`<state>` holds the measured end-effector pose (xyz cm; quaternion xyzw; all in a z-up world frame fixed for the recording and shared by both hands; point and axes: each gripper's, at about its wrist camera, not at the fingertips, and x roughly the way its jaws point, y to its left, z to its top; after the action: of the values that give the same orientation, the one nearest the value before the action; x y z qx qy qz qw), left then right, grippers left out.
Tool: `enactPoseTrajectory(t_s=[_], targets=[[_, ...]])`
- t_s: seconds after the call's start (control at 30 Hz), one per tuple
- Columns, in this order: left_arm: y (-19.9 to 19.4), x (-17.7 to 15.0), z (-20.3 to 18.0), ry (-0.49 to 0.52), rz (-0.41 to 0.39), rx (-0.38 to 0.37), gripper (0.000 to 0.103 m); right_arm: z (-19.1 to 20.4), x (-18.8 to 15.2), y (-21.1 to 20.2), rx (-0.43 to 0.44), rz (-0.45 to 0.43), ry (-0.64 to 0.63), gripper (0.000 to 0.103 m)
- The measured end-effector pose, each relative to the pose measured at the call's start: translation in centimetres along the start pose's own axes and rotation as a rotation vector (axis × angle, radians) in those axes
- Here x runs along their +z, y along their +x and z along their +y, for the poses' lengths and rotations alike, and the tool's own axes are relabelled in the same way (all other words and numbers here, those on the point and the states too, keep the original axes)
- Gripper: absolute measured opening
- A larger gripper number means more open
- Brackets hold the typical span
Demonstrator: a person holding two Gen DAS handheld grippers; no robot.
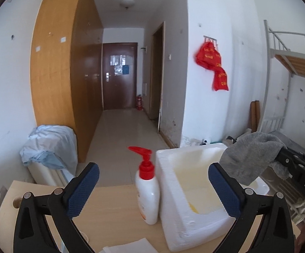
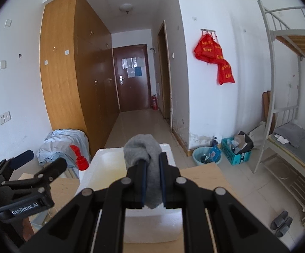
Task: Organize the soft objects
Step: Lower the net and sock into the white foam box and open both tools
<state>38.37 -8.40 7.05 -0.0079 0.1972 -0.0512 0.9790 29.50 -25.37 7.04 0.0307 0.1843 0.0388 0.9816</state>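
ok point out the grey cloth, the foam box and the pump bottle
grey cloth (image 2: 144,147): right wrist view, on the bunched top above the hand-held gripper's fingers
foam box (image 1: 169,200): left wrist view, on its near left wall
pump bottle (image 1: 149,198): left wrist view, on the white body

Left tool (image 1: 153,186): both black arms spread wide, the blue-padded fingers (image 1: 82,186) well apart with nothing between them; it is level and pointing forward. In the right wrist view the same tool (image 2: 41,160) appears low at the left, jaws parted, well apart from the right tool.

Right tool (image 2: 152,179): fingers drawn close together, clamped on a grey cloth (image 2: 142,149) that bulges above and ahead of the tips and hangs below them. In the left wrist view it (image 1: 279,156) enters from the right edge, raised above the left tool's right finger.
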Motion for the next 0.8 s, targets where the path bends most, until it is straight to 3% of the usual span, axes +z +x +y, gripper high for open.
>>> enactPoseTrajectory(t_s=[0.57, 0.63, 0.77, 0.8], targets=[[0.8, -0.5, 0.5, -0.002, 0.027, 0.022, 0.103, 0.3, -0.3, 3.6, 0.021, 0.080, 0.006, 0.015], [0.8, -0.4, 0.5, -0.004, 0.028, 0.020, 0.103, 0.4, -0.4, 3.9, 0.025, 0.089, 0.013, 0.024], [1.0, -0.1, 1.0, -0.024, 0.029, 0.028, 0.103, 0.5, -0.4, 3.8, 0.014, 0.083, 0.017, 0.075], [1.0, -0.1, 1.0, -0.029, 0.030, 0.028, 0.103, 0.6, -0.4, 3.3, -0.004, 0.062, 0.015, 0.082]])
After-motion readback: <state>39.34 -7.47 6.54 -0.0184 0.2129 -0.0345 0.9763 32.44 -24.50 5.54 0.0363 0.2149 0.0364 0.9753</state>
